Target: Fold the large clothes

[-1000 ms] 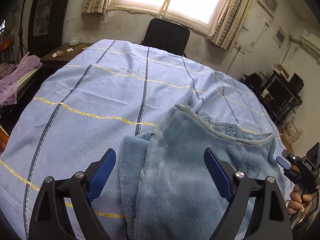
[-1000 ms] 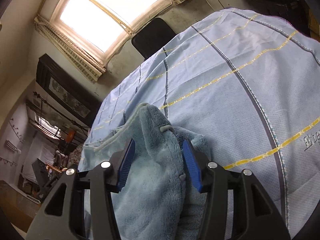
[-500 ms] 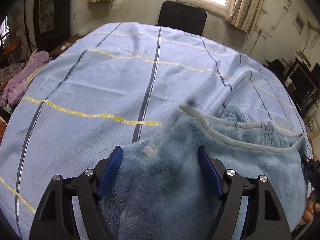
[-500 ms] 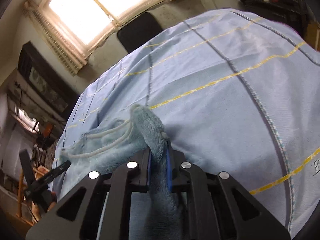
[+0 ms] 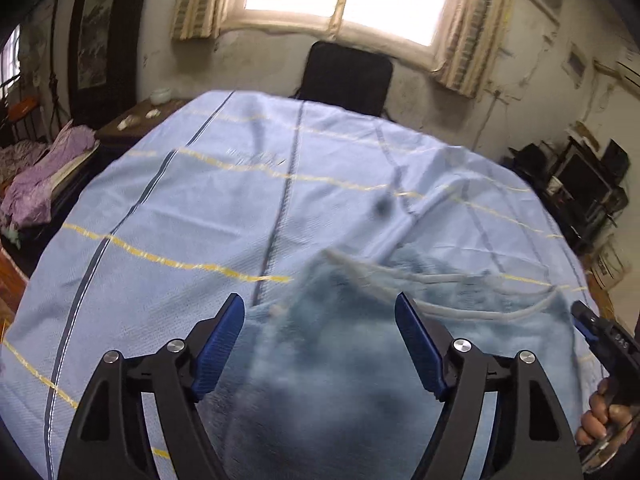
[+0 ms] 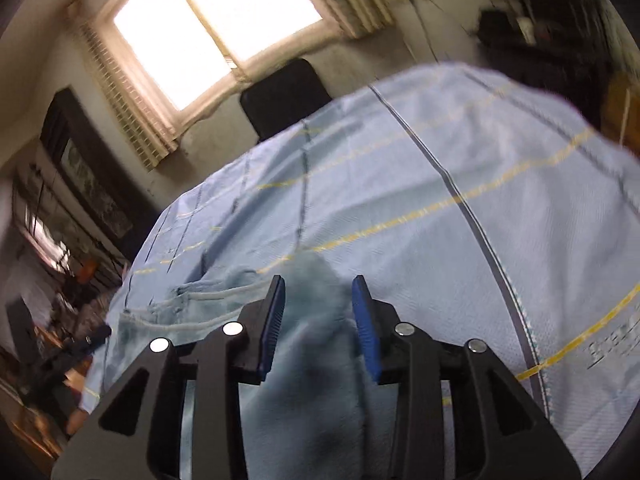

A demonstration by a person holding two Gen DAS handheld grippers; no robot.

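Observation:
A fluffy light-blue fleece garment (image 5: 340, 360) lies rumpled on the blue striped bedsheet (image 5: 180, 208), its pale piped edge (image 5: 460, 308) running to the right. My left gripper (image 5: 320, 320) hovers just above the garment's left part, open wide, nothing between its fingers. In the right wrist view my right gripper (image 6: 318, 312) stands open, with a ridge of the same garment (image 6: 316, 360) rising between the blue pads (image 6: 364, 328) but not pinched. The right gripper's tip and a hand (image 5: 600, 416) show at the left view's right edge. Both views are motion-blurred.
A black chair (image 5: 346, 76) stands behind the bed under the window. To the left are a dark side table (image 5: 136, 120) and purple clothes (image 5: 36, 184). Black shelving with electronics (image 5: 584, 184) is on the right. Bare sheet stretches beyond the garment.
My right gripper shut on a fold of the garment half a second ago and has now opened again. The left gripper stayed open and drew back slightly, tilting up.

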